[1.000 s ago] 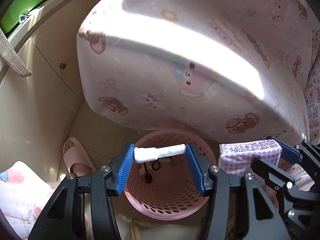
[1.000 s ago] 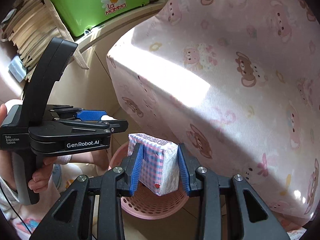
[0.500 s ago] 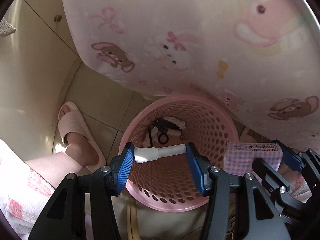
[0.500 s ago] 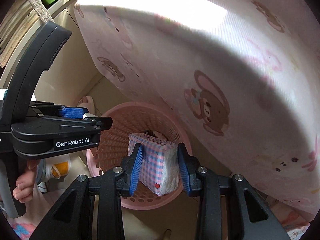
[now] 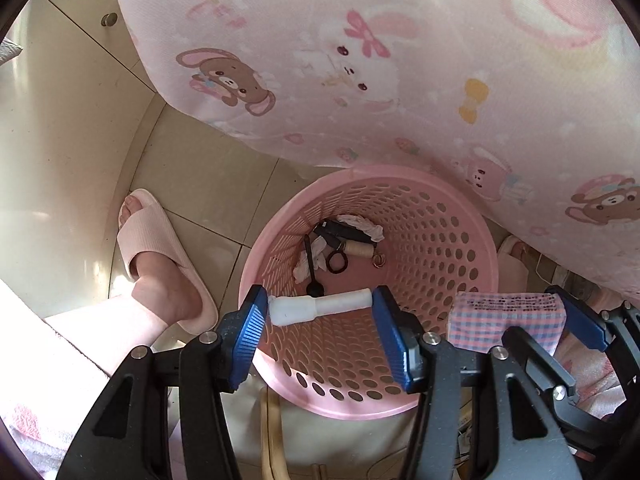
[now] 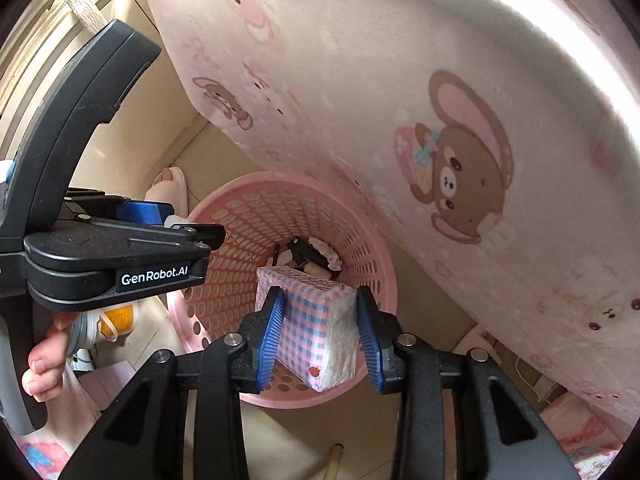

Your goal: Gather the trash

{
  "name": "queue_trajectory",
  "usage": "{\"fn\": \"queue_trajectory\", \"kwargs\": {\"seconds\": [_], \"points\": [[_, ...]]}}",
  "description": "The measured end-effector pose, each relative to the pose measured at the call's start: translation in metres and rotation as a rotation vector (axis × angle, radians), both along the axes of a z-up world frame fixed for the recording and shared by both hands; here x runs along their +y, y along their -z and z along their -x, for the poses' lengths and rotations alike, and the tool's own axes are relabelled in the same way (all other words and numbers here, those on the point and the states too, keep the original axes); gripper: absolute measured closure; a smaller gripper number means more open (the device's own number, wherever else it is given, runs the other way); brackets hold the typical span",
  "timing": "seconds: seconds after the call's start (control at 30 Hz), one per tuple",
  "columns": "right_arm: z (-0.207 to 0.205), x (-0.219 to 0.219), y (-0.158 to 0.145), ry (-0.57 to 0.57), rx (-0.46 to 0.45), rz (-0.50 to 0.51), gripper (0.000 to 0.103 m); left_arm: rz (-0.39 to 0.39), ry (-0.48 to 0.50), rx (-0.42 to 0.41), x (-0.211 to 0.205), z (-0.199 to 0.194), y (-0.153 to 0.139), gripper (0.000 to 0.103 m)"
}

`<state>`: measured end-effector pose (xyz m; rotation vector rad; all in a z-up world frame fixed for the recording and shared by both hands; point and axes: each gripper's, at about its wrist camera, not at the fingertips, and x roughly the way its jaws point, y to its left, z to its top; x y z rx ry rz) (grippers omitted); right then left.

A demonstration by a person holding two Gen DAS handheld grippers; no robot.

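1. Left wrist view: left tongs (image 5: 320, 328) clamp a white plastic tube (image 5: 320, 307) above the pink perforated plastic basket (image 5: 460, 240), not yet dropped.
2. Right tongs (image 6: 318, 334) grip a pink-and-blue checked tissue pack (image 6: 316, 320) over the same basket.
3. Basket bottom already holds scraps, possibly thread spool and hair tie.
4. Pink bear-print mattress (image 5: 400, 60) overhangs the basket's far rim; slippered foot (image 5: 160, 256) beside it.

Basket: pink perforated plastic basket (image 5: 460, 240) on floor, below the printed pink mattress edge (image 5: 400, 60).
Inside basket: black scissors (image 5: 320, 252), beige thread spool (image 5: 360, 249).
Left of basket: slippered foot (image 5: 160, 256).
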<state>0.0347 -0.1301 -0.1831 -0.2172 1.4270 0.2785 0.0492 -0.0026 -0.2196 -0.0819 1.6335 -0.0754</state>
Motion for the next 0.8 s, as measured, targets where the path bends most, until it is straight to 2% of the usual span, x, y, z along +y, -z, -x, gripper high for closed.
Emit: {"fn": "queue_trajectory", "kwargs": {"seconds": [0.07, 0.2, 0.23, 0.27, 0.3, 0.53, 0.63, 0.8], "points": [[0.001, 0.002, 0.004, 0.005, 0.005, -0.003, 0.064, -0.003, -0.005, -0.003, 0.001, 0.0, -0.001, 0.037], [0.002, -0.001, 0.007, 0.02, 0.008, -0.013, 0.063, -0.007, -0.015, -0.011, 0.003, -0.001, -0.003, 0.031], [0.001, -0.001, 0.007, 0.023, 0.011, -0.016, 0.059, -0.007, -0.019, -0.013, 0.004, -0.001, -0.004, 0.029], [0.001, -0.003, 0.007, 0.027, 0.014, -0.022, 0.053, -0.006, -0.022, -0.016, 0.005, -0.001, -0.005, 0.028], [0.0, -0.004, 0.006, 0.033, 0.015, -0.029, 0.051, -0.008, -0.022, -0.019, 0.005, -0.002, -0.006, 0.028], [-0.001, -0.013, -0.015, 0.062, -0.023, -0.053, 0.05, -0.013, -0.018, -0.092, 0.005, -0.005, -0.031, 0.025], [0.001, -0.016, -0.036, 0.072, -0.082, -0.067, 0.05, -0.038, -0.012, -0.164, 0.007, -0.006, -0.049, 0.025], [0.011, -0.024, -0.081, 0.098, -0.235, -0.082, 0.05, -0.081, 0.025, -0.377, 0.004, -0.001, -0.1, 0.025]]}}
